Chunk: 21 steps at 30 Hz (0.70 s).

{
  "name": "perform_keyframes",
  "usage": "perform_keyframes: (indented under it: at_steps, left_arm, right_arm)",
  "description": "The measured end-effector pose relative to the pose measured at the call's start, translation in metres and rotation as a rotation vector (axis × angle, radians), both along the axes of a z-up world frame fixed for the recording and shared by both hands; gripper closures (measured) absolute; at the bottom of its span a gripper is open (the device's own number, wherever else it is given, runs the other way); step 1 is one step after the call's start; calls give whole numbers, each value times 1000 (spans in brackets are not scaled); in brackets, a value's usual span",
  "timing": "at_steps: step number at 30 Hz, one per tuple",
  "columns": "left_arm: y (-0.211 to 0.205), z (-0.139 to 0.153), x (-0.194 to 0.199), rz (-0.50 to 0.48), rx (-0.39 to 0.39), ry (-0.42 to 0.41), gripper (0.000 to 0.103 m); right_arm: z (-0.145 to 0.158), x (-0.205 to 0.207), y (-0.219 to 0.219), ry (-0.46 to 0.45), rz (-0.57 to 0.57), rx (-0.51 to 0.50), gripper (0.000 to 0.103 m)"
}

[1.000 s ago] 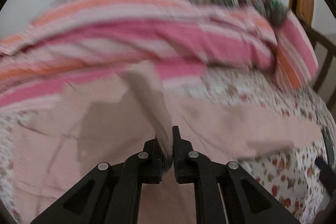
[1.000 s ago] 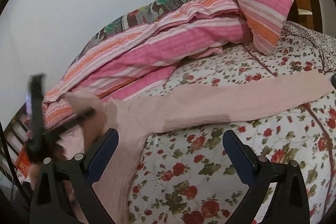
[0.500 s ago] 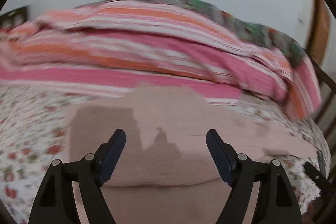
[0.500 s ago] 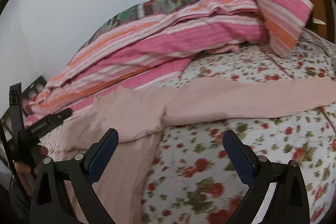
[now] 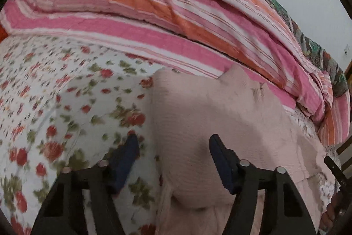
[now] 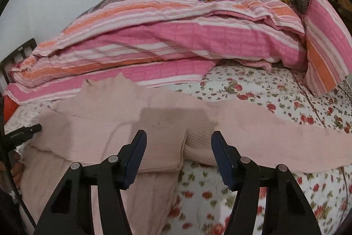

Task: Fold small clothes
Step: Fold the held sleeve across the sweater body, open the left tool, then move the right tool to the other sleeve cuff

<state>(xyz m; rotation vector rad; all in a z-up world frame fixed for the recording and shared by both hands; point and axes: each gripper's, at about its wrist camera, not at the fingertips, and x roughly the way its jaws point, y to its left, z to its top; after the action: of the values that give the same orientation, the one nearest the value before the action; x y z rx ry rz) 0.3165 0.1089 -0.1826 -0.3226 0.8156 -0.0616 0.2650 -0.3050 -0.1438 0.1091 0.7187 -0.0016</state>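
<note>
While the pink garment (image 6: 154, 138) lies on the floral bedsheet (image 6: 275, 98), its far edge against the striped quilt (image 6: 176, 41), I hold my left hand-held gripper (image 5: 173, 147) and right hand-held gripper (image 6: 178, 142) spread wide above it, gripping nothing.

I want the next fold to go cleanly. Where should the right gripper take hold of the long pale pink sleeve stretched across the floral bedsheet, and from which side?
Probably near the far cuff end of the pale pink ribbed sleeve, approached from the near edge. It lies flat and straight on the floral bedsheet, so the open right gripper can pinch its thin edge and carry it over the folded body.
</note>
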Motion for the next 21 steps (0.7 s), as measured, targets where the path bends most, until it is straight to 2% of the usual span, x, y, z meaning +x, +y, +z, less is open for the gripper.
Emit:
perform_keyframes:
  at_steps: [1, 2, 4, 7, 10, 12, 14, 16, 18, 21]
  left_arm:
    - [-2, -1, 2, 0, 11, -1, 78]
    - [-3, -2, 4, -9, 4, -5, 89]
    - [1, 6, -3, 40, 3, -69, 90]
    - [10, 17, -12, 83, -3, -119, 91]
    - [10, 9, -9, 80, 16, -69, 92]
    - [7, 7, -9, 83, 30, -45, 86]
    - [7, 13, -13, 93, 33, -60, 76]
    - [7, 19, -20, 100, 43, -85, 72]
    - [7, 20, -23, 84, 42, -92, 71]
    - [-1, 17, -25, 53, 70, -69, 71]
  right_arm:
    - [-9, 3, -3, 22, -3, 18, 42]
    - [-14, 5, -4, 41, 2, 30, 42]
    - [-19, 8, -4, 67, 14, 35, 42]
    - [-15, 4, -4, 34, 17, 39, 42]
    - [-14, 4, 2, 28, 34, 20, 42]
    - [-14, 9, 8, 35, 56, 9, 42]
    - [-17, 13, 15, 45, 86, 6, 42]
    - [-23, 20, 20, 78, 91, -27, 42]
    - [-34, 27, 22, 124, 66, -53, 42]
    - [-33, 24, 22, 114, 52, -71, 42]
